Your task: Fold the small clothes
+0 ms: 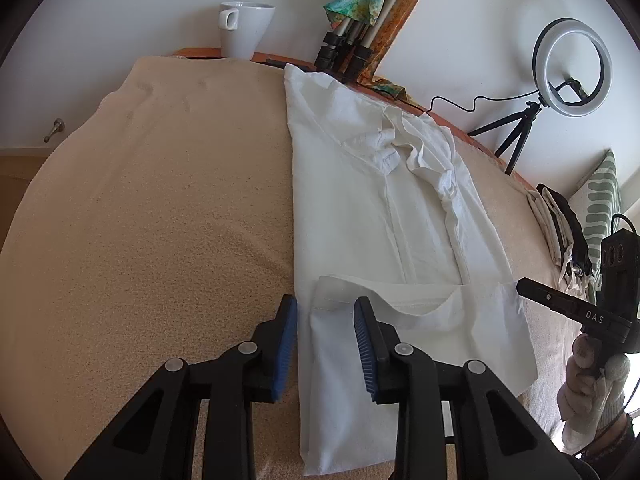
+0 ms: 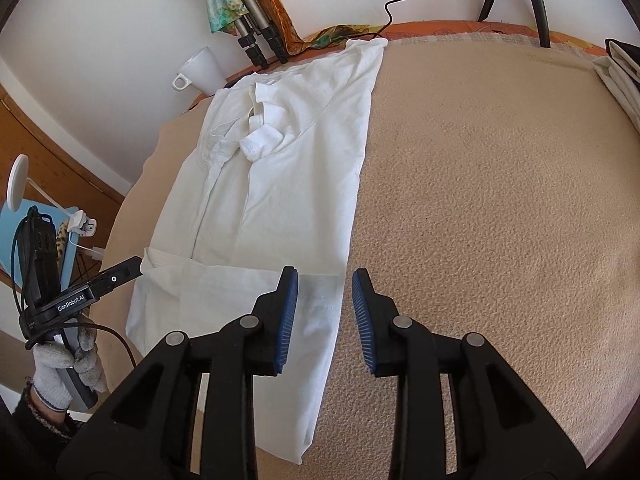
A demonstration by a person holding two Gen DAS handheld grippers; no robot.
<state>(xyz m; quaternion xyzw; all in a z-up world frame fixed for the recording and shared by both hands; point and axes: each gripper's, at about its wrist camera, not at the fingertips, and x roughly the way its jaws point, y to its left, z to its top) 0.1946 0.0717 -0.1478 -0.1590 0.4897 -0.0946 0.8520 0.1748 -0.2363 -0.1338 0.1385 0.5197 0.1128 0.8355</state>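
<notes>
A white shirt (image 1: 372,208) lies lengthwise on the beige cloth-covered table (image 1: 160,200), its sides folded in and its near hem folded up. My left gripper (image 1: 326,312) is open above the shirt's near left corner, empty. My right gripper (image 2: 325,286) is open above the shirt's (image 2: 280,184) near right edge, empty. The right gripper's body shows in the left wrist view (image 1: 576,312), and the left gripper's body shows in the right wrist view (image 2: 80,300), both held by gloved hands.
A white mug (image 1: 245,28) stands at the table's far edge, with tripod legs (image 1: 344,48) and a colourful cloth beside it. A ring light (image 1: 572,68) stands at the far right. Folded clothes (image 1: 560,224) lie at the right edge.
</notes>
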